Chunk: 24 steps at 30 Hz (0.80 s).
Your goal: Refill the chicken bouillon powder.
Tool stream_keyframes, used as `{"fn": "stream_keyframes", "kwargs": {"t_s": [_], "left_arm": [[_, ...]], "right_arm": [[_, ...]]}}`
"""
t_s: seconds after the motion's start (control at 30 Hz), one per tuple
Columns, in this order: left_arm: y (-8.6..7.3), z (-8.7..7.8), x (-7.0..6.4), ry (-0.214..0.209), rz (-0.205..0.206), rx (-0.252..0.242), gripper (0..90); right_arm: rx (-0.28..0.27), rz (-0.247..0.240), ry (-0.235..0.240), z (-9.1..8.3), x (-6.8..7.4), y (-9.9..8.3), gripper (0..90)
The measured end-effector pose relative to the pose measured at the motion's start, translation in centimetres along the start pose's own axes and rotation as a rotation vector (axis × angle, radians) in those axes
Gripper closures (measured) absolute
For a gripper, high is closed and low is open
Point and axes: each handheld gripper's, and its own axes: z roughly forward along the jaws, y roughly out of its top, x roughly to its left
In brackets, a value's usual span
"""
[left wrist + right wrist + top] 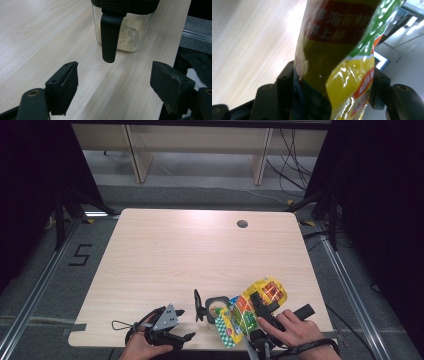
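A: Item one, the desk (165, 250). Condition?

B: Pale wood, mostly bare. All the work sits at its near edge, right of centre.

A: Item two, the pouch (252, 307)?

B: Yellow and green seasoning pouch, red label with printed characters. It lies tipped over the mouth of the container, its lower corner at the rim, in the high view. The right claw (260, 306) has it pinched between both jaws; the right gripper view shows the pouch (332, 62) rising straight up between them, film creased at the grip.

A: Item three, the container (125, 32)?

B: Clear square tub with a black rim, its black lid (198, 305) flipped open to the left. Pale powder lies across the bottom, a shallow layer as far as the left gripper view shows. A black latch tab (109, 37) hangs down its front.

A: Progress, judged?

B: Lid open, pouch in position, some powder already inside. Pouring appears under way or about finished; closing the lid and setting the pouch down are likely left.

A: Item four, the left claw (113, 87)?

B: Jaws spread wide, gripping nothing, touching nothing. It sits low over the desk, pointed at the latch tab, near the tub but apart from it.
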Motion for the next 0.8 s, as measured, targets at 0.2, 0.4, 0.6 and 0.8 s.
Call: {"fn": "stream_keyframes", "kwargs": {"t_s": [0.2,0.4,0.6,0.8], "left_arm": [[0.01,-0.04,-0.03,-0.005,-0.008,-0.007,22.2],[0.00,-0.06,0.05,0.004,0.009,0.007,22.2],[0.03,-0.05,0.05,-0.001,-0.003,-0.002,22.2],[0.02,-0.08,-0.01,0.005,-0.002,-0.008,22.2]], "right_arm": [[-0.008,0.001,0.011,0.15,0.01,0.00,39.2],[-0.025,-0.040,-0.003,0.06,-0.48,-0.01,39.2],[-0.022,-0.016,0.011,0.17,-0.22,-0.11,39.3],[-0.008,-0.021,0.013,0.14,-0.27,-0.22,39.4]]}}
